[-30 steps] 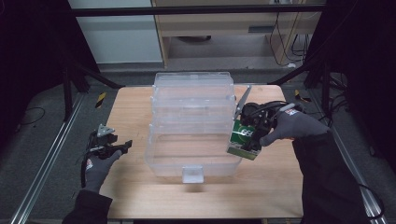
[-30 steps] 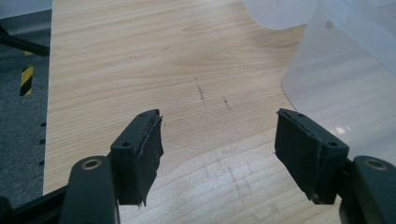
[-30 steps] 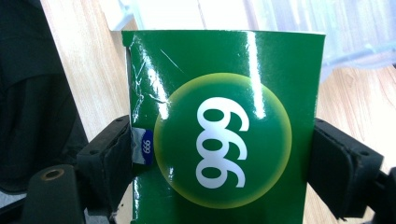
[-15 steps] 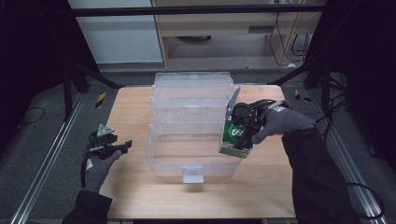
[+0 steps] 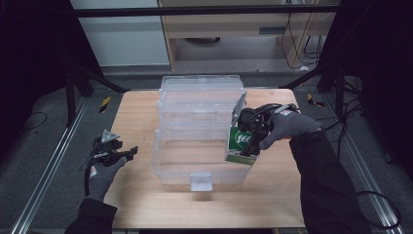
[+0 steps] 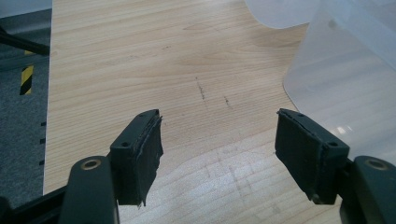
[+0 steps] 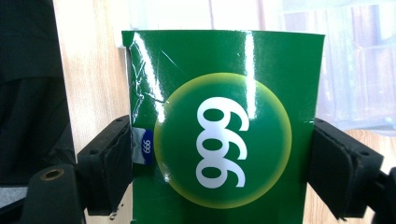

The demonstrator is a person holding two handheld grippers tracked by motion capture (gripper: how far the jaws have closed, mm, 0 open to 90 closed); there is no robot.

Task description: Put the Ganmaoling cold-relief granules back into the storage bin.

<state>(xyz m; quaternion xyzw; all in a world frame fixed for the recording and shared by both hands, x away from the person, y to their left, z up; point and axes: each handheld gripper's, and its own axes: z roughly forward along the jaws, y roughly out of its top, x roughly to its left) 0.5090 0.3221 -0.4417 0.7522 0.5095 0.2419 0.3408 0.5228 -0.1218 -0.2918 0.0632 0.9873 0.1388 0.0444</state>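
Green box (image 7: 224,126) marked "999", clamped in right gripper (image 7: 219,172).

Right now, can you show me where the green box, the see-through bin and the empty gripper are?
green box (image 7: 224,140): right gripper view, on the yellow circle with white numbers.
see-through bin (image 5: 201,182): high view, on the front latch of its near wall.
left gripper (image 6: 219,144): left gripper view, midway between its open jaws.

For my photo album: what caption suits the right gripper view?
Right claw gripping a green box beside a clear bin.
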